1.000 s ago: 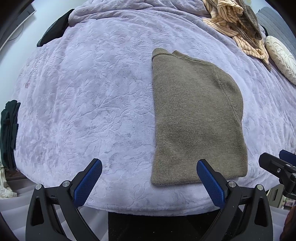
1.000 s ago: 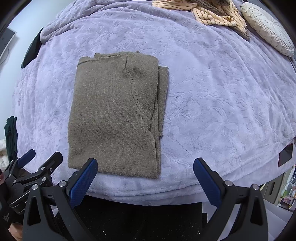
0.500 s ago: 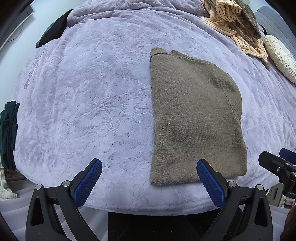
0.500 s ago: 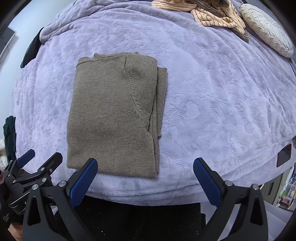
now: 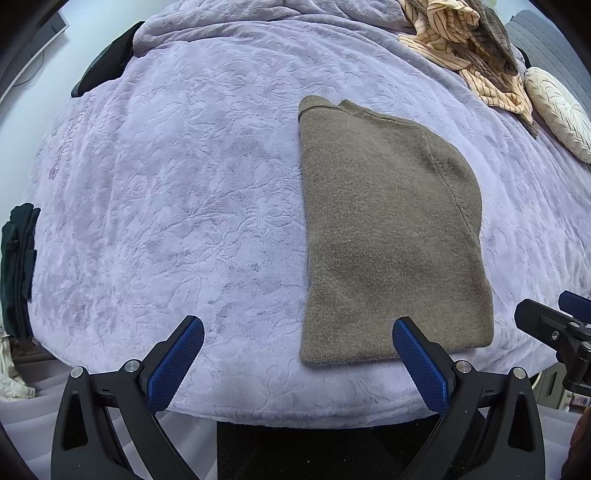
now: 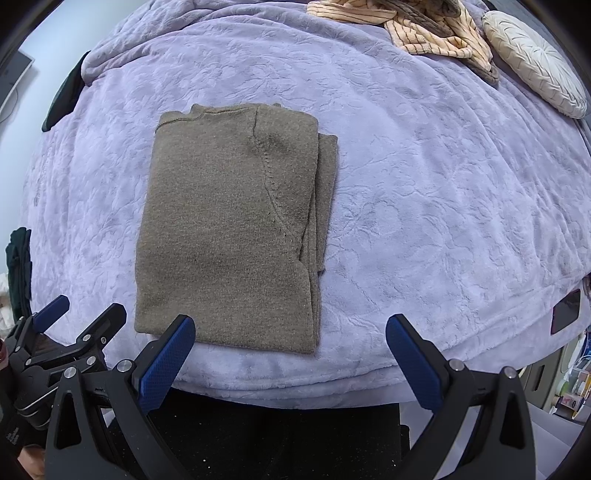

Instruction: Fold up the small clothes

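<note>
Both grippers hang just off the near edge of the bed, jaws spread wide and holding nothing. Between the blue pads of the left gripper (image 5: pixel 297 354) lies mostly bare lavender bedspread (image 5: pixel 177 206); only its right pad overlaps the near hem of the olive knit garment (image 5: pixel 391 229). The right gripper (image 6: pixel 290 352) mirrors this — its left pad sits over the hem, while the gap between its pads takes in the garment's near right corner and bare spread beyond it.

The garment lies flat on the bedspread, already folded into a narrow rectangle. Its long axis runs straight away from the grippers, from the hem at the bed's near edge to the collar end farther in. From the right wrist view a sleeve seam curves across the top layer, and thin edges of tucked layers peek out along the right side.

So the garment sits ahead of both tools and between them — right of the left gripper, left of the right one — with neither clearly nearer. By my judgement, the remaining step is a crosswise fold, each gripper taking one near corner and carrying the hem up toward the collar. The striped clothes (image 6: pixel 432 33) and round cushion (image 6: pixel 535 62) at the far right lie well apart from it.
</note>
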### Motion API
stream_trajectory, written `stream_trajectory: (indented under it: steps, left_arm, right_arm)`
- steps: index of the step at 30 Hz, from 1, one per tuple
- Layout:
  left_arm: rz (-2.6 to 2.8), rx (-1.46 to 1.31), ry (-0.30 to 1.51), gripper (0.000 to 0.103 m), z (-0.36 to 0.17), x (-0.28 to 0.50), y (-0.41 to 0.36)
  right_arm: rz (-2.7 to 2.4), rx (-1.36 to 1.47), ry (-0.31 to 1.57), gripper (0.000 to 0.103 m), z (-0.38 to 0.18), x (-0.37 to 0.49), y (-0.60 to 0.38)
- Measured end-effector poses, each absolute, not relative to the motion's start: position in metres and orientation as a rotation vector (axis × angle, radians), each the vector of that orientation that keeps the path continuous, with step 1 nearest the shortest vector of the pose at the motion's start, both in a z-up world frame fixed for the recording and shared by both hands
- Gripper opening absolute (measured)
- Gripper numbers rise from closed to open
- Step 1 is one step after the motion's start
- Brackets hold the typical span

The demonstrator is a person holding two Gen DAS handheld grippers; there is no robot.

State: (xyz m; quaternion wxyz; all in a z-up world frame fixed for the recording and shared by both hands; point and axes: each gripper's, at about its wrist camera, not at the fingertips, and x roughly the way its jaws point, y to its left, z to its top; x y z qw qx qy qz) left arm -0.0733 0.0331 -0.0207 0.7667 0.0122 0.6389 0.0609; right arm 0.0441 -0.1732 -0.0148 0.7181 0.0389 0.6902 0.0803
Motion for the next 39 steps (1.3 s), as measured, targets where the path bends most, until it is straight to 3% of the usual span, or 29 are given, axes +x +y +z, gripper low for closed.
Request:
stream_trajectory:
  steps: [39]
  left_arm:
    - [0.123, 0.071, 1.344, 0.102, -0.0144, -0.0755, 0.0254]
  right_arm:
    - [0.185, 0.088, 1.525, 0.103, -0.0092, 0.0411, -0.1694]
